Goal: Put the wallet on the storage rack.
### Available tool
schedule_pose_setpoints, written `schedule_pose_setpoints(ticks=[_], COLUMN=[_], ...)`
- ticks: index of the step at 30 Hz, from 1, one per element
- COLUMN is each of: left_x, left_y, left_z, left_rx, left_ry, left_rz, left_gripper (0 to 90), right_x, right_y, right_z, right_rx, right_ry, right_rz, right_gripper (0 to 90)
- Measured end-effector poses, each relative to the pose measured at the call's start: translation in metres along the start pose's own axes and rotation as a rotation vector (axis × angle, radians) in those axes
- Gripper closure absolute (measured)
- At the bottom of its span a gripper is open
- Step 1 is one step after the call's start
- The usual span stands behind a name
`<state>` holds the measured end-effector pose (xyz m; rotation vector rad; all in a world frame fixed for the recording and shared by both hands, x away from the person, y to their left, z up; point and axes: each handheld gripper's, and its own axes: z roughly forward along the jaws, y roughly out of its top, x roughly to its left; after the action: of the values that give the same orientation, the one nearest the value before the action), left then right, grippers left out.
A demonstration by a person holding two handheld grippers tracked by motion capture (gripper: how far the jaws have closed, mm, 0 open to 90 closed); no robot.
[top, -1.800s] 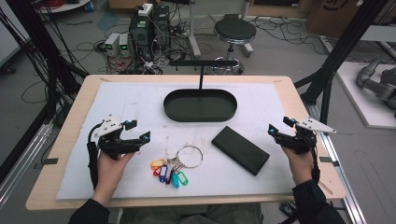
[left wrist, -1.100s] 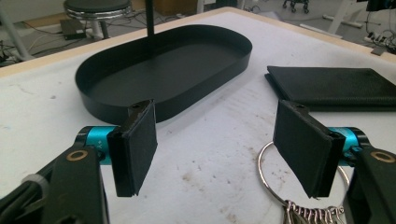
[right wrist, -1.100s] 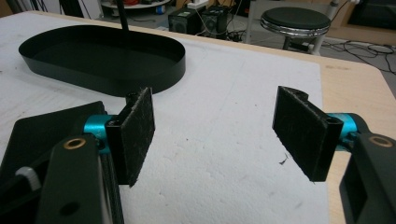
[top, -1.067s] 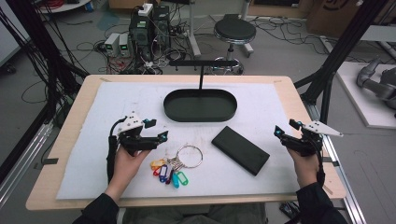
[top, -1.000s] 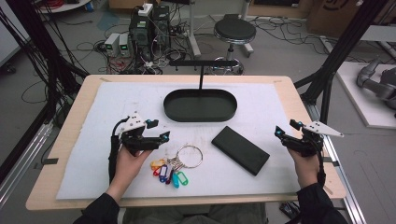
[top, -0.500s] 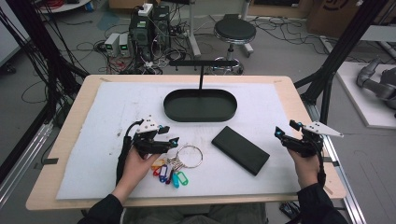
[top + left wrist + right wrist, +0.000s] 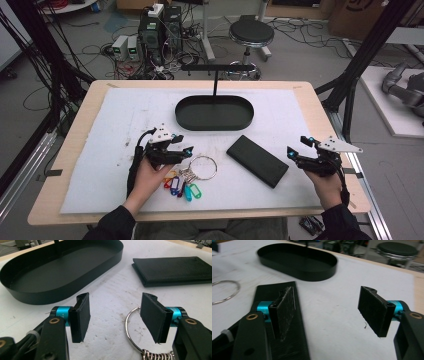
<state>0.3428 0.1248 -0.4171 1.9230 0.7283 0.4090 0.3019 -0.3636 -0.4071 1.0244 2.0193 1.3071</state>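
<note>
left gripper [image 7: 187, 150] sits over the front-left part of the white mat [image 7: 100, 150], jaws have just been closing but i still see them well apart, nothing pinched. key ring [image 7: 202, 167] lies flat on the mat just past the tips, with coloured tags [image 7: 182, 186] fanned toward the front edge. left gripper view gives what the high view can't: the ring's arc [image 7: 130, 322] passes right beside the inner face of one pad [image 7: 152, 316], i can't tell if it touches, and the other pad [image 7: 82, 312] stands clear over bare mat. a bit of chain [image 7: 156, 356] shows at the bottom edge of that view.

right gripper [image 7: 295, 150] is near the right edge of the mat, jaws wide, holding nothing. right gripper view shows one pad [image 7: 284, 307] hanging over the end of the black wallet [image 7: 264, 293], the other pad [image 7: 373, 310] over bare mat; whether the pad touches the wallet i can't tell. high view shows the wallet [image 7: 257, 160] lying slantwise between ring and right gripper, apart from both.

black oval tray [image 7: 180, 107] sits toward the back edge, middle, with a t-shaped stand [image 7: 215, 75] at its far rim. tray is well apart from ring and wallet. open mat along the left edge, back-left corner and the strip between tray and ring. wooden table [image 7: 325, 107] border runs around the mat.
</note>
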Motion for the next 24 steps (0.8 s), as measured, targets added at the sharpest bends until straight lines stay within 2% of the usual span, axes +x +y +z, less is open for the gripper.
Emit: schedule_pose_setpoints(ticks=[1, 3, 4, 5, 6, 8, 9, 10, 12, 13, 15, 16, 17, 18, 24], left_x=[0.001, 0.002, 0.003, 0.004, 0.005, 0.005, 0.005, 0.005, 0.005, 0.005, 0.005, 0.005, 0.005, 0.005, 0.006], left_y=[0.000, 0.000, 0.000, 0.000, 0.000, 0.000, 0.000, 0.000, 0.000, 0.000, 0.001, 0.000, 0.000, 0.000, 0.000], left_z=[-0.001, -0.002, -0.002, -0.003, -0.003, -0.004, -0.004, -0.005, -0.005, -0.005, -0.006, -0.006, -0.006, -0.007, -0.008], left_rx=[-0.002, -0.007, -0.011, -0.013, -0.016, -0.021, -0.021, -0.023, -0.024, -0.024, -0.026, -0.028, -0.028, -0.026, -0.030], left_ry=[0.002, 0.008, 0.009, 0.009, 0.012, 0.018, 0.018, 0.018, 0.020, 0.021, 0.021, 0.022, 0.023, 0.023, 0.024], left_rz=[-0.004, -0.008, -0.010, -0.015, -0.018, -0.019, -0.019, -0.021, -0.021, -0.021, -0.020, -0.022, -0.023, -0.021, -0.028], left_gripper=[41.1, 41.1, 41.0, 41.0, 41.0, 41.0, 41.0, 41.0, 41.0, 41.0, 41.0, 41.0, 41.0, 41.0, 40.9], right_x=[0.005, 0.007, 0.014, 0.014, 0.018, 0.030, 0.030, 0.038, 0.041, 0.048, 0.050, 0.054, 0.054, 0.057, 0.063], right_y=[-0.001, -0.002, -0.004, -0.004, -0.006, -0.010, -0.010, -0.013, -0.014, -0.016, -0.017, -0.020, -0.020, -0.023, -0.027], right_z=[-0.001, -0.002, -0.004, -0.004, -0.004, -0.007, -0.007, -0.008, -0.008, -0.007, -0.006, -0.001, -0.001, 0.003, 0.010], right_rx=[0.007, 0.011, 0.021, 0.021, 0.025, 0.047, 0.047, 0.066, 0.076, 0.107, 0.119, 0.162, 0.162, 0.196, 0.253], right_ry=[0.033, 0.051, 0.090, 0.090, 0.111, 0.168, 0.168, 0.187, 0.199, 0.227, 0.233, 0.250, 0.250, 0.260, 0.258], right_rz=[-0.024, -0.030, -0.056, -0.056, -0.072, -0.119, -0.119, -0.163, -0.180, -0.221, -0.237, -0.268, -0.268, -0.293, -0.351], right_gripper=[30.2, 30.3, 30.4, 30.4, 30.6, 35.4, 35.4, 35.9, 37.4, 39.0, 39.5, 40.8, 40.8, 42.0, 43.0])
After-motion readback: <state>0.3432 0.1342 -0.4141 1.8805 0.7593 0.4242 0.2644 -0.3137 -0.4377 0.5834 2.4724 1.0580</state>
